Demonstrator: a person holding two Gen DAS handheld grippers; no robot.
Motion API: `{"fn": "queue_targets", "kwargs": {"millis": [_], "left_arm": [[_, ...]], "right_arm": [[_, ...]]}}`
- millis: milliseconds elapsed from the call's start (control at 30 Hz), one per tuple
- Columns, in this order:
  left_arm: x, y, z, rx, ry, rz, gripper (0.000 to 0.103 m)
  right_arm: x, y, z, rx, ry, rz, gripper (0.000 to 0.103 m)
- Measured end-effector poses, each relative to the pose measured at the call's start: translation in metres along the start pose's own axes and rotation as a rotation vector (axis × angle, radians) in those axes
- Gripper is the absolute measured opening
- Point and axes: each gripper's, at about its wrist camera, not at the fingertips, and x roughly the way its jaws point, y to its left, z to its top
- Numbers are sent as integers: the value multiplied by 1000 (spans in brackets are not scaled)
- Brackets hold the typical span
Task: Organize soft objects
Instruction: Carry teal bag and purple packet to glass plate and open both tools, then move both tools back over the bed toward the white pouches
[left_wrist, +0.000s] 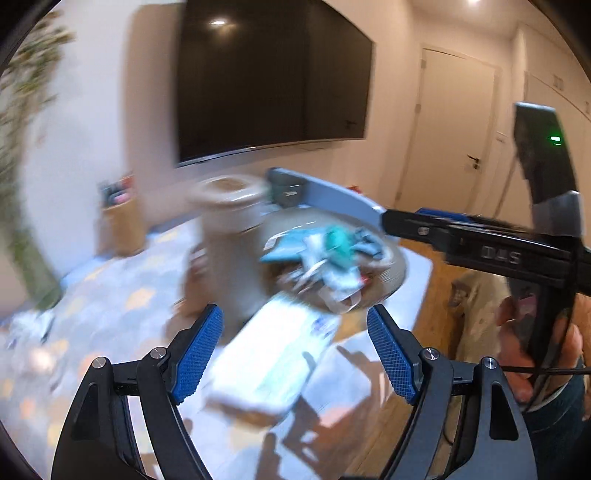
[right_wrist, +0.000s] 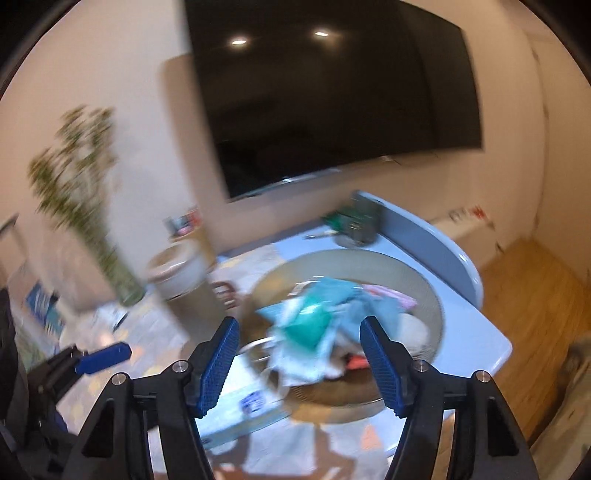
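Note:
A round woven basket (right_wrist: 424, 291) on the table holds a heap of soft cloths (right_wrist: 314, 317) in teal, light blue, white and pink; it also shows in the left wrist view (left_wrist: 397, 269) with the cloths (left_wrist: 328, 247). A white flat pack (left_wrist: 273, 358) lies in front of it, also seen in the right wrist view (right_wrist: 236, 417). My left gripper (left_wrist: 295, 354) is open and empty above the pack. My right gripper (right_wrist: 299, 365) is open and empty, hovering just before the cloth heap. Both views are blurred.
A tall beige lidded canister (left_wrist: 229, 236) stands left of the basket. A wooden holder (left_wrist: 122, 225) with small items is at the back left. A plant (right_wrist: 85, 206) stands at the far left. A TV (right_wrist: 332, 96) hangs on the wall. The table edge (right_wrist: 495, 354) drops to wooden floor on the right.

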Motion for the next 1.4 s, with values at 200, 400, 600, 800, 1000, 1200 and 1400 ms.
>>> {"fn": "queue_targets", "kwargs": {"millis": [200, 400, 600, 800, 1000, 1200, 1400], "left_arm": [[-60, 79, -43, -114, 3, 167, 82], [-94, 177, -97, -252, 39, 414, 88], [-75, 254, -154, -316, 163, 608, 88], [-59, 299, -184, -436, 193, 595, 88], [-67, 298, -189, -479, 156, 557, 88], [-59, 299, -192, -487, 201, 552, 88], [-47, 297, -192, -457, 262, 575, 90]], "right_arm": [[-1, 102, -20, -167, -12, 101, 81], [37, 202, -47, -298, 62, 220, 88], [117, 277, -82, -404, 170, 256, 88], [183, 299, -108, -400, 258, 264, 88], [210, 299, -116, -384, 334, 235, 88], [230, 294, -118, -349, 407, 160, 94], [235, 297, -120, -362, 424, 138, 103]]}}
